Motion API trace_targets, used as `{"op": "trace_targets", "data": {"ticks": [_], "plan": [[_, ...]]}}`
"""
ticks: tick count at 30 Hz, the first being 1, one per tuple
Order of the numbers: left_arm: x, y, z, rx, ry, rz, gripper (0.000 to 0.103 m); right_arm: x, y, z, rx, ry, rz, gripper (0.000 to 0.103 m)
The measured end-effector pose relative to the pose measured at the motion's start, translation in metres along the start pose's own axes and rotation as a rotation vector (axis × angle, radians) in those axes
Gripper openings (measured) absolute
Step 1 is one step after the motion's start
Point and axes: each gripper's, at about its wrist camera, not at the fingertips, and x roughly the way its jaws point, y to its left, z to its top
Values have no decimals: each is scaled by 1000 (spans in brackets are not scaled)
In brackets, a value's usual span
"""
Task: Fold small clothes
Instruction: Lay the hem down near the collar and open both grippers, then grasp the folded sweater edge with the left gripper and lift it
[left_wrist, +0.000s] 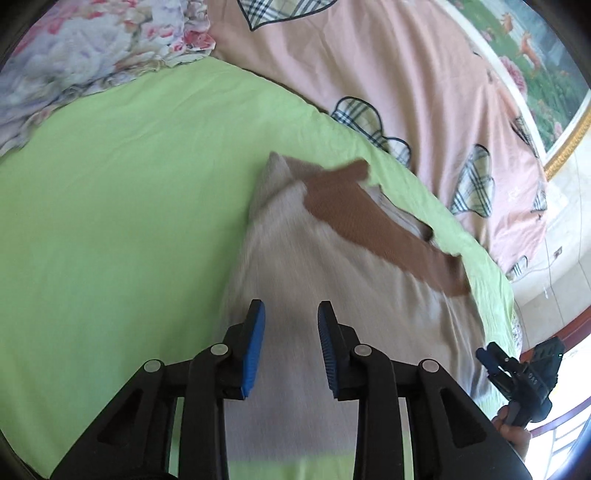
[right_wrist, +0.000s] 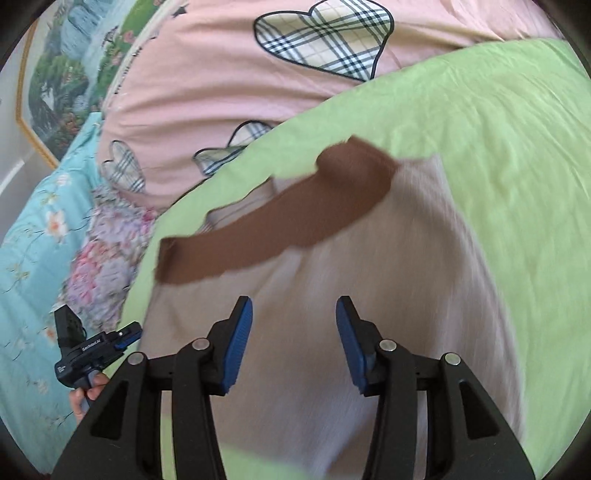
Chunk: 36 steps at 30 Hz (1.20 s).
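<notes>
A small beige garment (left_wrist: 314, 266) with a brown band (left_wrist: 369, 218) across its far end lies on a green sheet (left_wrist: 129, 203). My left gripper (left_wrist: 291, 317) is open and empty, just above the garment's near part. In the right wrist view the same garment (right_wrist: 388, 295) and its brown band (right_wrist: 295, 225) lie on the green sheet (right_wrist: 498, 147). My right gripper (right_wrist: 294, 314) is open and empty above the garment. Each gripper shows at the edge of the other's view: the right one (left_wrist: 491, 363) in the left view, the left one (right_wrist: 129, 334) in the right view.
A pink quilt with plaid hearts (left_wrist: 424, 92) (right_wrist: 240, 92) lies beyond the green sheet. A floral cover (left_wrist: 92, 48) is at the far left, a turquoise floral cover (right_wrist: 37, 240) at the left of the right view. A framed picture (left_wrist: 535, 55) is on the wall.
</notes>
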Motion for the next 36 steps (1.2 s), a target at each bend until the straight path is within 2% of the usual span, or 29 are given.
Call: {"op": "trace_targets", "data": {"ticks": [8, 10, 16, 21, 26, 28, 33, 36], "plan": [[-36, -9, -72, -19, 59, -81, 35, -18, 9, -62, 55, 31, 44, 49], [-35, -11, -84, -32, 70, -97, 39, -22, 12, -71, 62, 28, 53, 50], [-36, -7, -108, -84, 95, -129, 39, -31, 22, -90, 62, 27, 88, 53], [-35, -7, -117, -120, 94, -145, 46, -36, 31, -100, 51, 33, 106, 56], [-31, -5, -118, -164, 101, -162, 47, -40, 37, -105, 41, 38, 119, 57], [-28, -2, -115, -191, 94, -169, 53, -40, 39, -105, 37, 38, 122, 57], [-13, 8, -100, -270, 51, -156, 59, -43, 41, -106, 33, 35, 136, 57], [-2, 14, -90, -310, 16, -149, 59, -44, 40, -106, 37, 31, 142, 57]]}}
